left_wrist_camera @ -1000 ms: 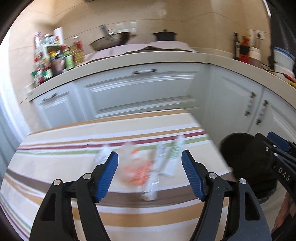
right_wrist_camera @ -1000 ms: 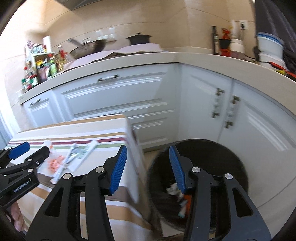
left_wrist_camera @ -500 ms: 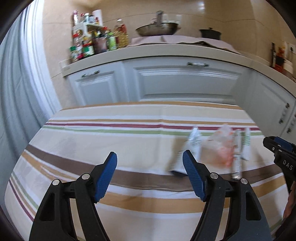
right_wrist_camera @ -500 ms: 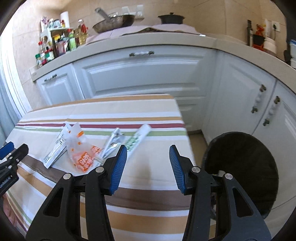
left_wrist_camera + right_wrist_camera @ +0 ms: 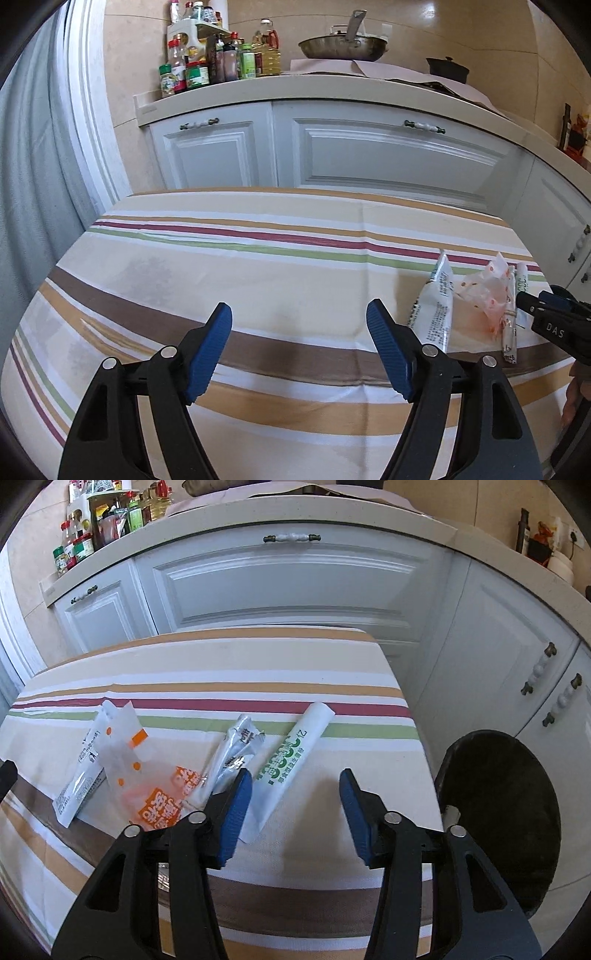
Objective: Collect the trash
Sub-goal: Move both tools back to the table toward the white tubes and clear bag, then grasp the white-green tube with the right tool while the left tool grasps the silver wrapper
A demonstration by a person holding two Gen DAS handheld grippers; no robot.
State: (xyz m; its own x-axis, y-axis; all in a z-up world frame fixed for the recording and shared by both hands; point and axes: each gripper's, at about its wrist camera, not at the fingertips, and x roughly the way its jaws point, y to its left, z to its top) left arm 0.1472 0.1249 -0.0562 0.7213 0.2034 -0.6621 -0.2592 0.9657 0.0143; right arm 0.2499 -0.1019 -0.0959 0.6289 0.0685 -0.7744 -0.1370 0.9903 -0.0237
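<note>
Several wrappers lie on the striped tablecloth point(image 5: 207, 664): a white packet with green print point(image 5: 291, 760), a crumpled silver wrapper point(image 5: 232, 757), a clear bag with orange print point(image 5: 147, 779) and a white sachet point(image 5: 81, 775). My right gripper point(image 5: 295, 808) hovers just above the green-print packet's near end, its jaws opening, with nothing pressed between them. My left gripper point(image 5: 299, 354) stands open over bare cloth, left of the white sachet point(image 5: 437, 299) and the orange bag point(image 5: 487, 299). The right gripper's tip point(image 5: 550, 314) shows at that view's right edge.
A black trash bin point(image 5: 509, 812) stands on the floor right of the table. White cabinets point(image 5: 288, 576) run behind under a counter with bottles point(image 5: 207, 62), a wok point(image 5: 343, 44) and a pot point(image 5: 447, 68). A curtain point(image 5: 33, 184) hangs at left.
Both grippers swung left from the bin side to over the table. The right one now hangs over the wrappers; the left one has passed them and faces bare cloth.
</note>
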